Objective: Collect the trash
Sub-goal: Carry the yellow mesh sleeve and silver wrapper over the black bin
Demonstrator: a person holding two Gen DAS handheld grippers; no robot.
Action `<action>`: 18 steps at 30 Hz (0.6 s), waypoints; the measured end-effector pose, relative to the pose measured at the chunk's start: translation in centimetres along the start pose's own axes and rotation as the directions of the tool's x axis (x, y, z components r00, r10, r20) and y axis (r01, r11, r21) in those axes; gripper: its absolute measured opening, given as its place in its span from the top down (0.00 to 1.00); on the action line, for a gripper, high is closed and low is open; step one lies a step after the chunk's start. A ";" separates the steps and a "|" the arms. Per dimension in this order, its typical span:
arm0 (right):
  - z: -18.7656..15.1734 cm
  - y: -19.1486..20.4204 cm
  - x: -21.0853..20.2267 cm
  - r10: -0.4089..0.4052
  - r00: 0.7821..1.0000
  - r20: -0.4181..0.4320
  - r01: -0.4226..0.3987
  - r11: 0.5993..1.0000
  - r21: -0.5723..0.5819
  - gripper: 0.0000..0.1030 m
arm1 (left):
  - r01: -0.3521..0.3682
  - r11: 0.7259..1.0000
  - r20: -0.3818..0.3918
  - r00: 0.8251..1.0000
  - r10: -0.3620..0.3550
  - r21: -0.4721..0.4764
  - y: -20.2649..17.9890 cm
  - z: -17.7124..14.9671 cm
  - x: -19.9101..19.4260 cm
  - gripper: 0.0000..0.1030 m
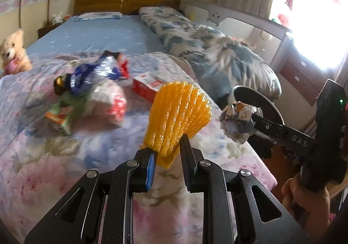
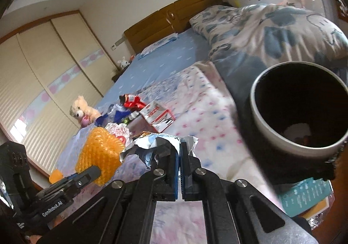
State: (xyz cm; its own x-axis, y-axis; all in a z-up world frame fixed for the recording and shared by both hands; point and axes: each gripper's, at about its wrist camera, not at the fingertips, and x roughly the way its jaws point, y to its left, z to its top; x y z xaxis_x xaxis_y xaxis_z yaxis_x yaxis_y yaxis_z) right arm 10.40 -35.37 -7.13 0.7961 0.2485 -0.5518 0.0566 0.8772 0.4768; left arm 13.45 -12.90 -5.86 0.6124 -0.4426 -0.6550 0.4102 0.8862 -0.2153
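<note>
Room: bedroom; the bed (image 1: 91, 33) carries a flowered quilt (image 1: 43, 157) at its near end, and a dark trash bin (image 2: 298, 113) with a pale rim stands off the bed's right side.
Left gripper (image 1: 167, 157): your jaws are narrowed onto the lower end of an orange foam fruit net (image 1: 178, 113), which stands up out of them above the quilt.
Right gripper (image 2: 179, 157): pressed together, pinching a crumpled silvery wrapper (image 2: 150, 144); in the left view it hangs just in front of the bin.
Step in hand: carrying, I judge; both pieces are lifted clear of the bed, not yet dropped.
Trash left: a pile of snack bags (image 1: 91, 74) and a red-and-white carton (image 1: 148, 85) lie on the quilt, far of your grippers.
Next move: bring the right gripper over the bin's mouth, then part the jaws; follow with the net.
Care: the net is light and springy, so release it well inside the rim.
Bystander: a teddy bear (image 1: 13, 52) at the far left is not trash.
</note>
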 end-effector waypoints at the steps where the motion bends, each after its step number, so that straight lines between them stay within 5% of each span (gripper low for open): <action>1: 0.1 -0.4 -0.4 -0.004 1.000 0.007 0.004 1.000 0.006 0.99 | 0.009 1.000 -0.004 1.000 -0.009 0.009 -0.6 0.0 0.2 0.81; 18: 1.0 -6.7 -4.7 -0.085 0.994 0.070 0.077 0.991 0.106 0.99 | 0.078 0.990 -0.059 0.996 -0.072 0.120 -7.1 1.1 3.3 0.81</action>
State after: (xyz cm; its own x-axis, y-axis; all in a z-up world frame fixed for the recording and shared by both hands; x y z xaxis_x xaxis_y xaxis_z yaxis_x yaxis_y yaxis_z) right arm 6.89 -42.85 -7.09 0.8289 0.1436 -0.5406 0.1812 0.8454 0.5024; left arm 13.33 -20.75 -5.65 0.5404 -0.4961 -0.6796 0.5352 0.8259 -0.1774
